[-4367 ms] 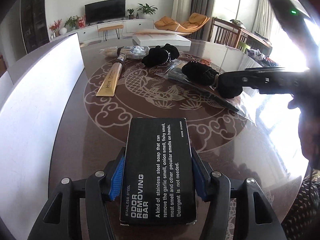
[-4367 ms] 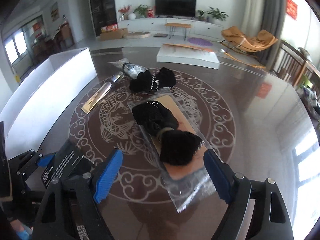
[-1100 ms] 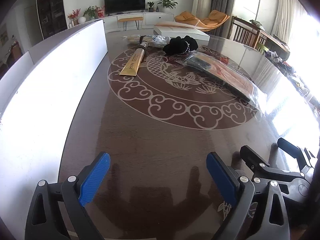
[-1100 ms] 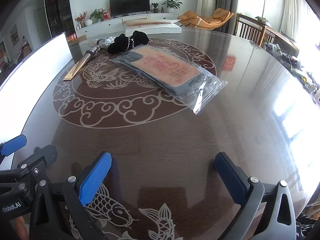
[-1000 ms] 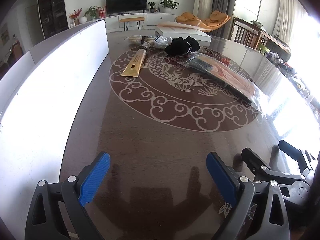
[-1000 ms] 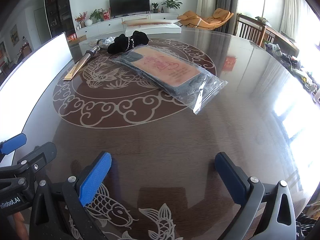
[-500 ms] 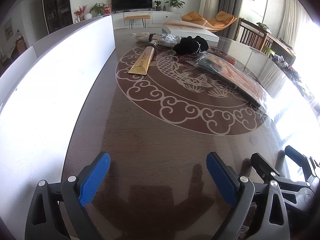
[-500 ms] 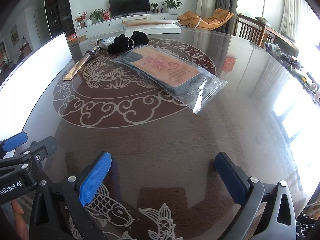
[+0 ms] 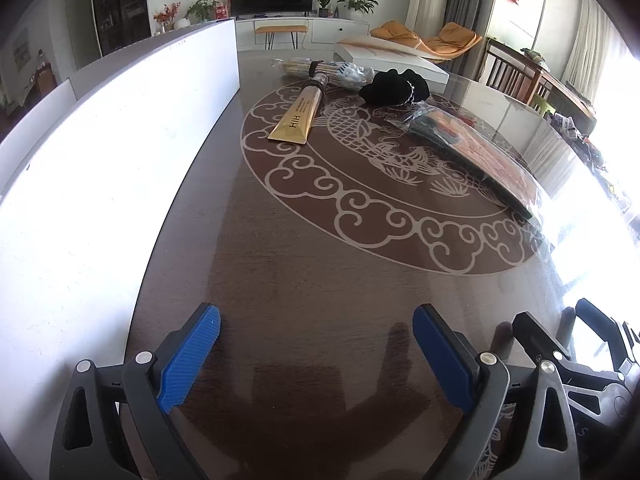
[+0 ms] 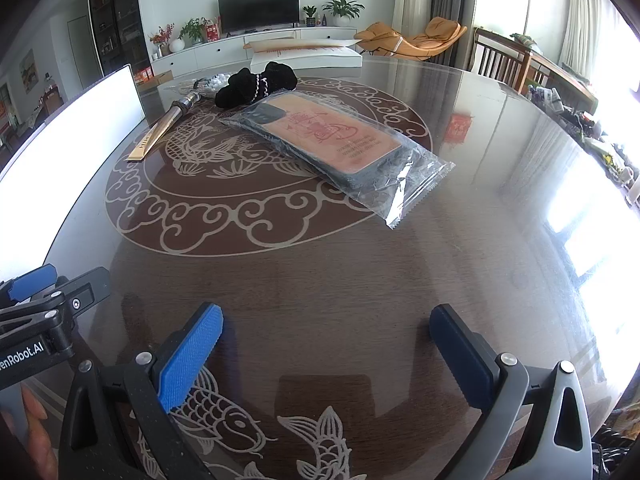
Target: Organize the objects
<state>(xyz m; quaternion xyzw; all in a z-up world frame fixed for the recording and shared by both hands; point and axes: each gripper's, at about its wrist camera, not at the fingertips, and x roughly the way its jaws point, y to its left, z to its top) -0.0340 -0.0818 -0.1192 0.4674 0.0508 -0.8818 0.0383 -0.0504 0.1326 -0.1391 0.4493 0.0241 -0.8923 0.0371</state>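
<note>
My left gripper (image 9: 316,354) is open and empty, low over the dark round table (image 9: 300,264) near its front edge. My right gripper (image 10: 326,350) is open and empty too, beside it on the right. Far ahead lie a gold tube (image 9: 298,116) (image 10: 160,130), a black fabric bundle (image 9: 394,87) (image 10: 256,83), a phone case in a clear bag (image 10: 332,142) (image 9: 472,152), and a bag of sticks and cotton (image 9: 320,69). The right gripper shows at the lower right of the left wrist view (image 9: 576,344); the left gripper shows at the left of the right wrist view (image 10: 48,292).
A long white box wall (image 9: 100,152) (image 10: 68,120) runs along the table's left side. A flat white box (image 9: 392,58) (image 10: 308,56) lies at the far edge. Chairs and a cluttered side table (image 10: 560,88) stand beyond on the right.
Since 4.4 s ago the left gripper has let go of the black odor bar box and both grippers have drawn back to the near edge. In the last second the left view shifted slightly.
</note>
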